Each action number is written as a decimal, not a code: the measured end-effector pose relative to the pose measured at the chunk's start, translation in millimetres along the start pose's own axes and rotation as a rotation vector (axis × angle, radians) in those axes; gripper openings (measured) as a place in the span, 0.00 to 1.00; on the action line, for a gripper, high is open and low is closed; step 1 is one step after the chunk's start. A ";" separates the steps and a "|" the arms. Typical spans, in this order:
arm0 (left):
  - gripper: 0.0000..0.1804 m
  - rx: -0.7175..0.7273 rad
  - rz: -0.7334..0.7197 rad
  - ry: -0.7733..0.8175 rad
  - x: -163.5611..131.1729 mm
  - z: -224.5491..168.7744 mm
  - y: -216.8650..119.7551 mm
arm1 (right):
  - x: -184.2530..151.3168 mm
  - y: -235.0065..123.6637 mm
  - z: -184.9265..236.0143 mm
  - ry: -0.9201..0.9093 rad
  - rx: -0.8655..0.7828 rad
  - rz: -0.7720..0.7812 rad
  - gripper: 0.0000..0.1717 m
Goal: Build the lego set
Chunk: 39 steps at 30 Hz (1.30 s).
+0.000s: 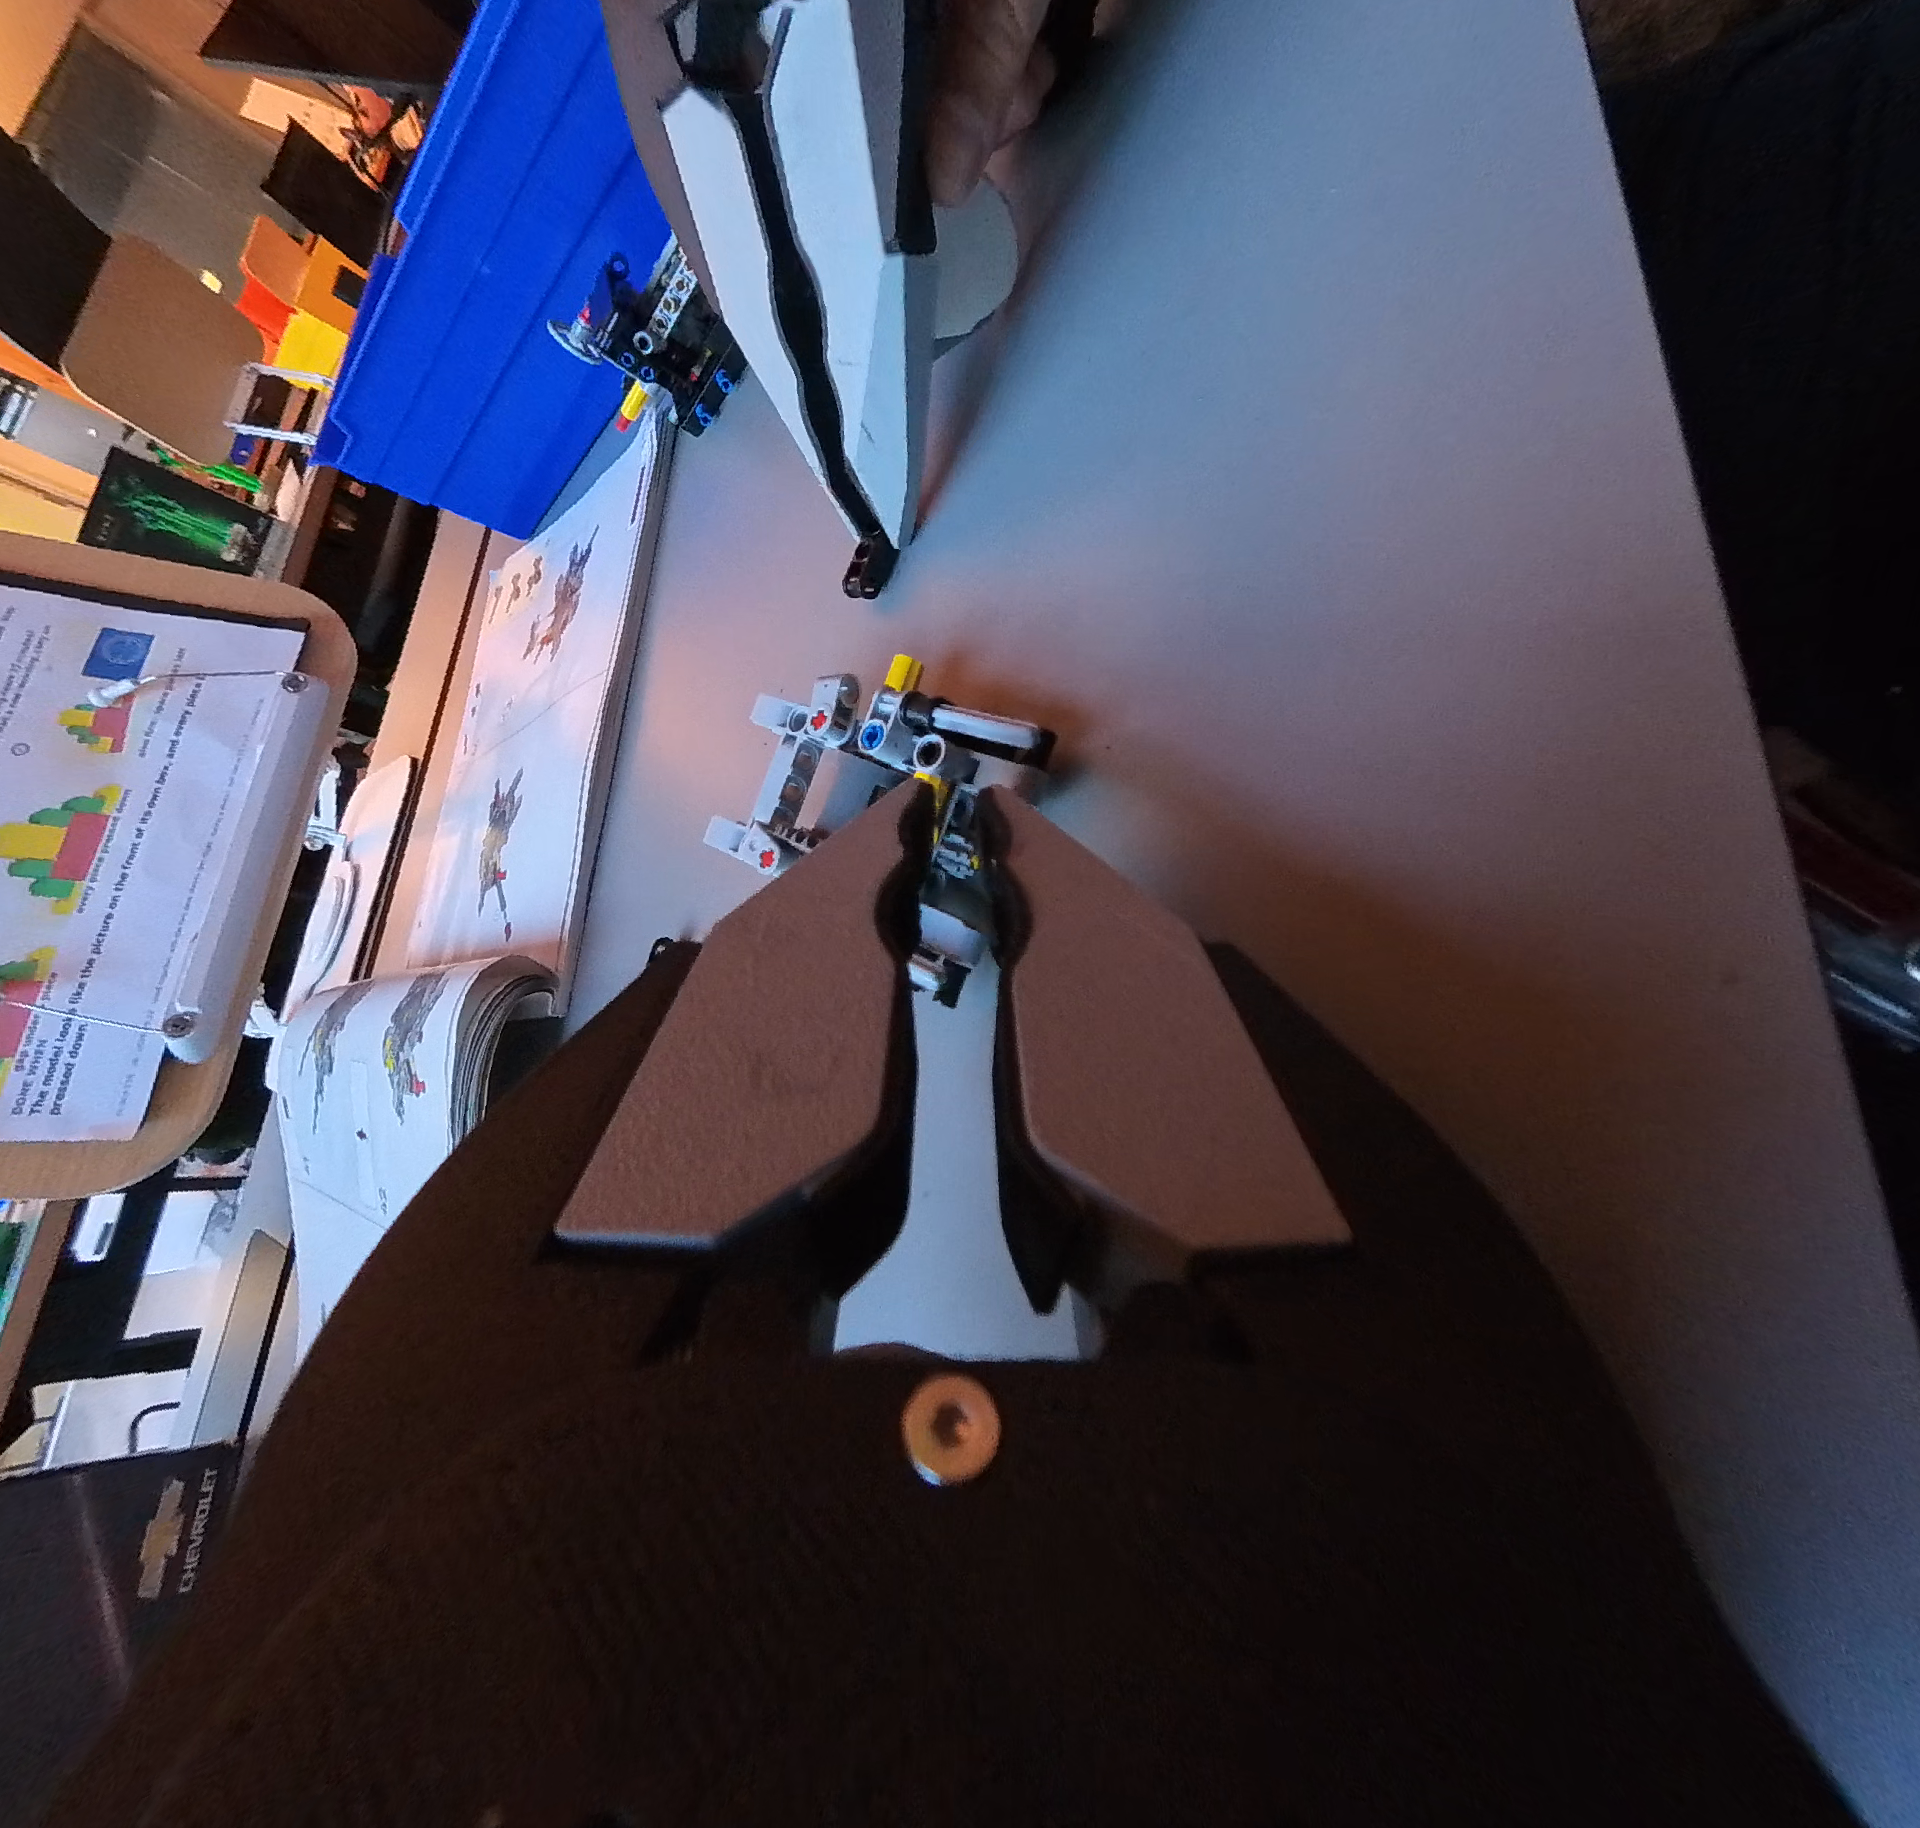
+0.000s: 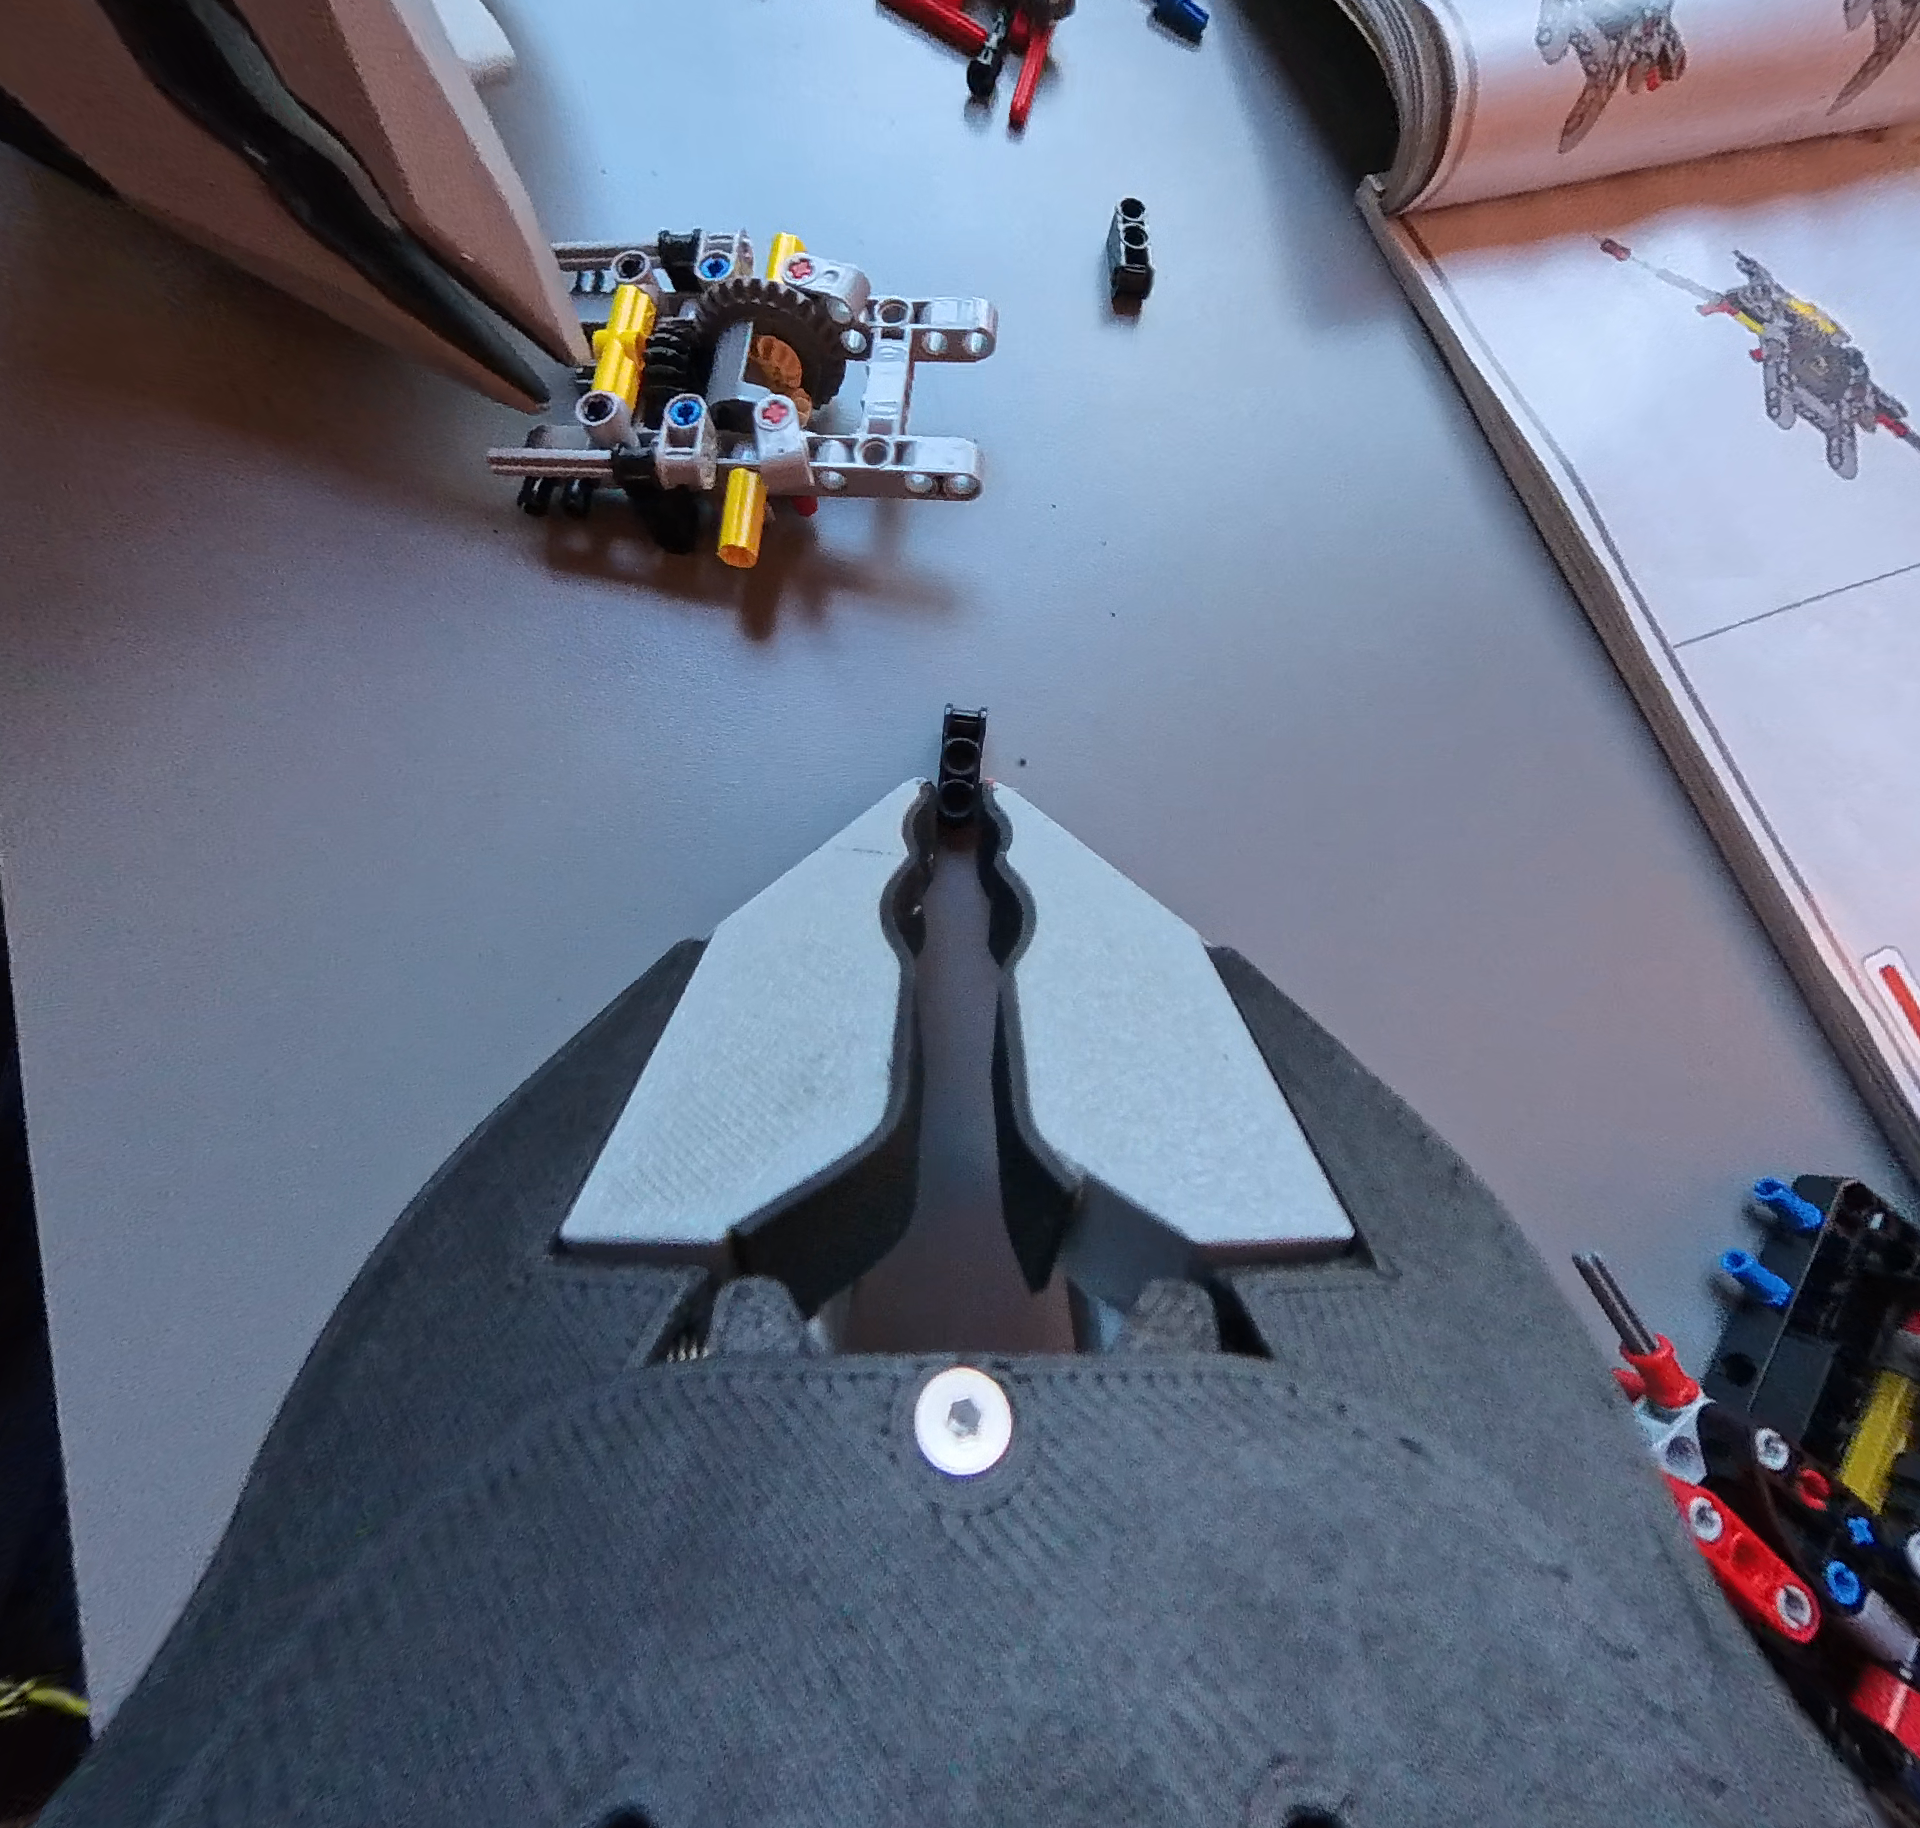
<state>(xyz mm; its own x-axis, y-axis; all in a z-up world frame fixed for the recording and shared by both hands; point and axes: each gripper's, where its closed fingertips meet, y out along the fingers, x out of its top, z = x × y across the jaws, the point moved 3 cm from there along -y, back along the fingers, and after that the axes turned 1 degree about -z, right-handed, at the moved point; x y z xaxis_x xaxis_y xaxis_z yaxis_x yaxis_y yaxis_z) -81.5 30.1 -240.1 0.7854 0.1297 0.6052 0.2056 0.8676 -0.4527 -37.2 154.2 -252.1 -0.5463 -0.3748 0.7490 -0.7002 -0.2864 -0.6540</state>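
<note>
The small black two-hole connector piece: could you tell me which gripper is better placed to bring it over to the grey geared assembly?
Right gripper: its fingers pinch the connector. Left gripper is clamped on the assembly.

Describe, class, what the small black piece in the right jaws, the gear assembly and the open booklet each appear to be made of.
Small black piece: likely moulded plastic, semi-gloss; crisp round holes, faint sheen.
Gear assembly: also plastic by its look; saturated yellow, grey and black parts, sharp gear teeth, smooth surfaces.
Open booklet: paper, slightly glossy; stacked page edges curl at the fold and the printed pages reflect light.
</note>
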 end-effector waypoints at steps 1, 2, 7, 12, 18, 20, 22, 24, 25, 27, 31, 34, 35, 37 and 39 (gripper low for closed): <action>0.03 0.000 0.002 0.002 -0.1 -0.2 0.2 | 0.7 -0.3 0.8 -0.011 -0.003 -0.006 0.03; 0.03 0.000 0.002 0.002 -0.2 -0.3 0.3 | 1.5 -0.9 1.8 -0.020 -0.001 -0.013 0.02; 0.03 -0.001 0.002 0.004 0.1 -0.5 0.5 | 10.3 -5.7 5.5 -0.017 0.030 -0.086 0.03; 0.03 -0.002 0.005 0.015 0.4 -1.9 0.8 | 22.7 -9.5 18.2 0.046 0.161 -0.164 0.03; 0.02 0.002 0.012 0.024 0.0 -2.5 1.4 | 38.1 -23.7 25.9 0.228 0.404 -0.310 0.03; 0.02 0.003 0.014 0.027 -0.1 -2.9 1.6 | 44.2 -33.5 28.2 0.284 0.501 -0.393 0.02; 0.02 0.003 0.016 0.030 -0.2 -3.3 1.9 | 48.0 -40.7 29.4 0.343 0.585 -0.452 0.02; 0.02 0.002 0.019 0.034 -0.4 -3.7 2.1 | 49.3 -42.7 29.7 0.381 0.624 -0.470 0.02; 0.02 0.002 0.020 0.035 -0.6 -3.8 2.3 | 49.7 -42.8 30.6 0.391 0.637 -0.471 0.02; 0.01 0.003 0.023 0.039 -0.7 -4.2 2.5 | 50.0 -42.1 33.3 0.409 0.669 -0.464 0.02; 0.01 0.006 0.029 0.047 -1.2 -4.8 3.0 | 50.1 -40.9 36.7 0.448 0.721 -0.452 0.02; 0.01 0.008 0.033 0.051 -1.5 -5.0 3.4 | 50.0 -41.0 35.3 0.461 0.724 -0.456 0.02; 0.01 0.009 0.035 0.052 -1.6 -5.1 3.5 | 49.9 -41.3 34.5 0.465 0.722 -0.460 0.02; 0.01 0.010 0.039 0.056 -2.1 -5.5 3.9 | 50.0 -41.7 32.9 0.474 0.720 -0.467 0.02; 0.01 0.009 0.046 0.063 -2.8 -6.1 4.4 | 49.8 -41.7 31.7 0.485 0.721 -0.469 0.03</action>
<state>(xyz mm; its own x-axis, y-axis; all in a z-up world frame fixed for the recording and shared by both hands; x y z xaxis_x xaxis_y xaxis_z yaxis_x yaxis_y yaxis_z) -79.3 30.6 -247.8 0.8290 0.1395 0.5415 0.1631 0.8660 -0.4728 -20.7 119.5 -190.9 -0.5267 0.2700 0.8060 -0.5344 -0.8426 -0.0669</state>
